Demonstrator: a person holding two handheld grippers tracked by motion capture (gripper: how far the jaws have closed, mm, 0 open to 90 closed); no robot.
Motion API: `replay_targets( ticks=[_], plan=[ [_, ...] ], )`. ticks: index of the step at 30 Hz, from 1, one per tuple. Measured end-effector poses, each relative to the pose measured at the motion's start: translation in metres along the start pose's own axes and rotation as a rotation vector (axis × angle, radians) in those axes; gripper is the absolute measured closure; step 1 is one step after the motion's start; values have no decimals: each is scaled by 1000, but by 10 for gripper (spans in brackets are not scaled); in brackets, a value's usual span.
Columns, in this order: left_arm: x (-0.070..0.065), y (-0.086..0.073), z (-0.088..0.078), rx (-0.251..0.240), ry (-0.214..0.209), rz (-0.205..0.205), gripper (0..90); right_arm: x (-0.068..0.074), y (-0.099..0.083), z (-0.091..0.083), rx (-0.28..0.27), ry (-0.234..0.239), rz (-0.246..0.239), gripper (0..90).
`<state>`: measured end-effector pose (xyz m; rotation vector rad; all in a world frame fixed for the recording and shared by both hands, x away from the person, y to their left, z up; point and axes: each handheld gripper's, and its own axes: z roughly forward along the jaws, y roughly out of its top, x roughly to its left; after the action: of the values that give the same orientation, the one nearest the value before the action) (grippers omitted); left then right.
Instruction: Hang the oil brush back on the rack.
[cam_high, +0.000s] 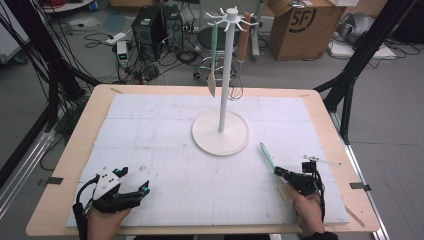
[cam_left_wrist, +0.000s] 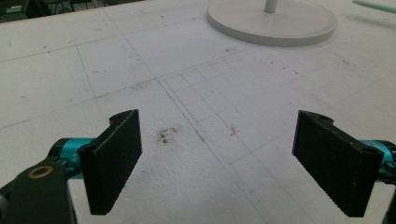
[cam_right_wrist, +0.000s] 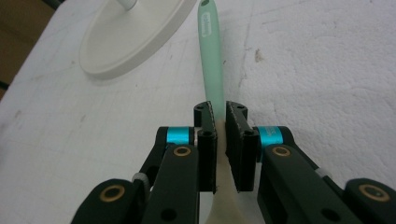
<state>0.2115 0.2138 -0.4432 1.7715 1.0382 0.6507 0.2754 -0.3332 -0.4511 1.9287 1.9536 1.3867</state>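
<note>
A utensil with a mint-green handle (cam_high: 266, 156) (cam_right_wrist: 210, 56) and a cream head lies low over the white foam mat at the right front. My right gripper (cam_high: 278, 173) (cam_right_wrist: 219, 116) is shut on it where the handle meets the head, and the handle points toward the stand. The white utensil stand (cam_high: 227, 75) rises from a round base (cam_high: 220, 134) (cam_right_wrist: 135, 37) (cam_left_wrist: 273, 23) at the mat's middle back. My left gripper (cam_high: 134, 181) (cam_left_wrist: 224, 158) rests at the left front, open, with bare mat between its jaws.
Two utensils hang from the stand's top hooks: a mint-handled spatula (cam_high: 214, 50) and a brown-handled whisk (cam_high: 242, 42). The foam mat (cam_high: 165, 150) covers a wooden table (cam_high: 55, 200). Behind the table are cables, black boxes and a cardboard box (cam_high: 305, 25).
</note>
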Motion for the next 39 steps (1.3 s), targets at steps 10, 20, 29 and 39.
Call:
replay_targets(
  ticks=[10, 20, 29, 39],
  plan=[
    [0, 0, 0, 1, -2, 0, 163, 7, 4, -2, -51, 106, 40, 835],
    [0, 0, -1, -2, -2, -2, 163, 28, 13, -5, -136, 242, 56, 835],
    [1, 1, -1, -2, -4, 0, 163, 44, 20, -5, -177, 310, 26, 835],
    [1, 1, -1, -4, -1, -2, 163, 65, 29, -16, -291, 388, -44, 835]
  ],
)
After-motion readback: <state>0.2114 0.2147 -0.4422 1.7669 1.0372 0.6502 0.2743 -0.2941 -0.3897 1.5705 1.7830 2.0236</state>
